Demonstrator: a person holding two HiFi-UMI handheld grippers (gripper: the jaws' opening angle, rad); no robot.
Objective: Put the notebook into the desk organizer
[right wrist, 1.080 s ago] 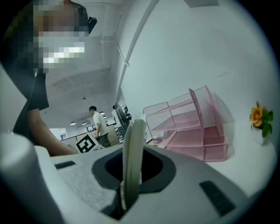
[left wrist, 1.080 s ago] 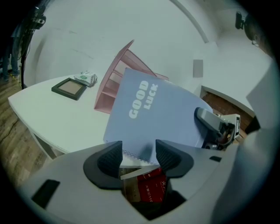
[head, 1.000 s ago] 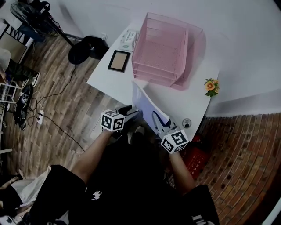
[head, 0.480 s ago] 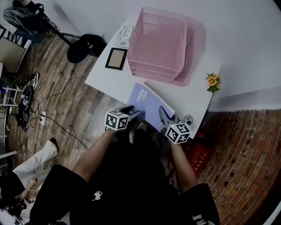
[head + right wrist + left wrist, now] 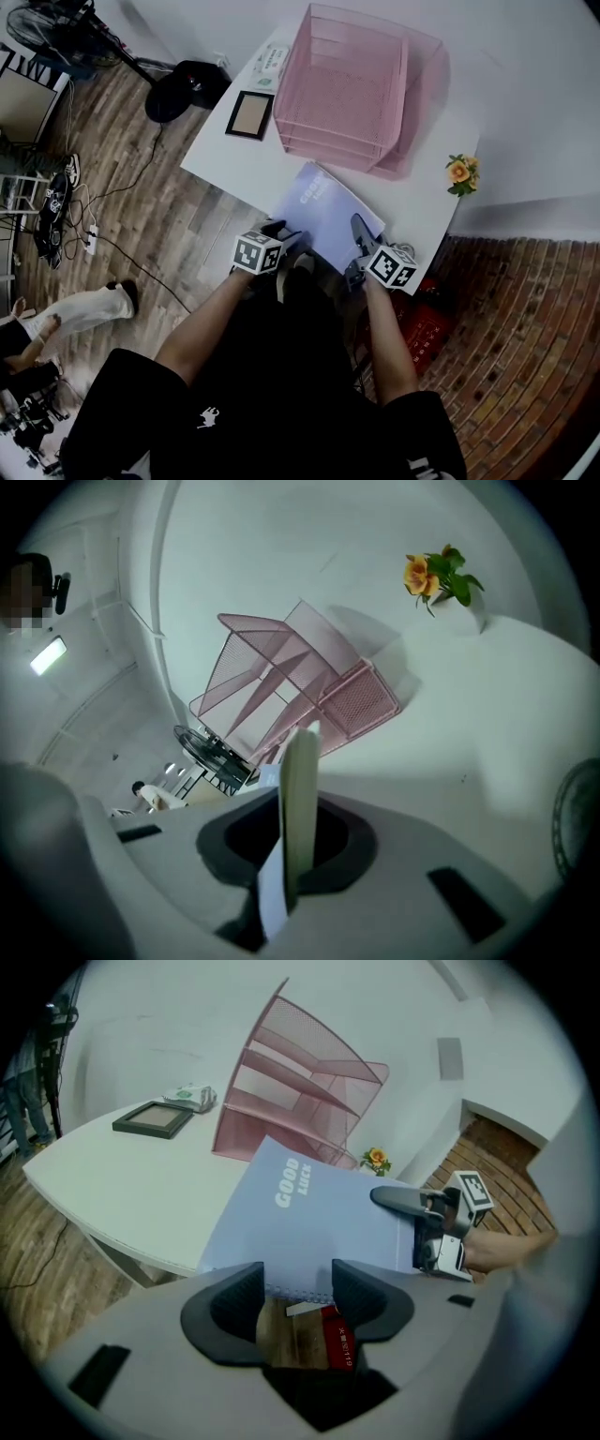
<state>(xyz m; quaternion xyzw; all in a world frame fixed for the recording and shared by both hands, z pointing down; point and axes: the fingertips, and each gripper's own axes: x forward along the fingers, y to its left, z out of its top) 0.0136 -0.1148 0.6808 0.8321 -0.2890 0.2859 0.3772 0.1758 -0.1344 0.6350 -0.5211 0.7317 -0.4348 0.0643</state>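
**Near edge.** The left gripper (image 5: 298, 1281) is sitting at the spiral-bound edge of the notebook (image 5: 323, 211). Its jaws are standing apart and closing, with the spiral between the tips and the pads not pressing on it. The right gripper (image 5: 298, 841) is clamping the notebook's right-hand edge, jaws narrow on the pages, and is carrying the load alone.

**Task item.** The notebook is lying cover-up over the near right corner of the desk (image 5: 230, 164), with its bound edge overhanging the near edge. Whether its far end is resting on the desk cannot be told.

**Step in hand (judgement).** The notebook is being lined up for feeding into the desk organizer (image 5: 352, 94). The left gripper is needing a firm bite on the bound edge before any push. With both sides held, the notebook should be going in flat and square to a tray mouth rather than sagging from one side.

**Clearances.**
- The organizer is standing at the far edge against the wall, tray mouths facing the near edge, with the notebook's far edge just short of them.
- Bare desk is lying open to the left.
- The picture frame (image 5: 250, 114) and a small packet (image 5: 272, 61) are sitting toward the far left corner, clear of the path.
- The flower (image 5: 459, 173) is standing at the right edge, near the notebook's far right corner. It is looking like the one item at risk from a sideways swing.
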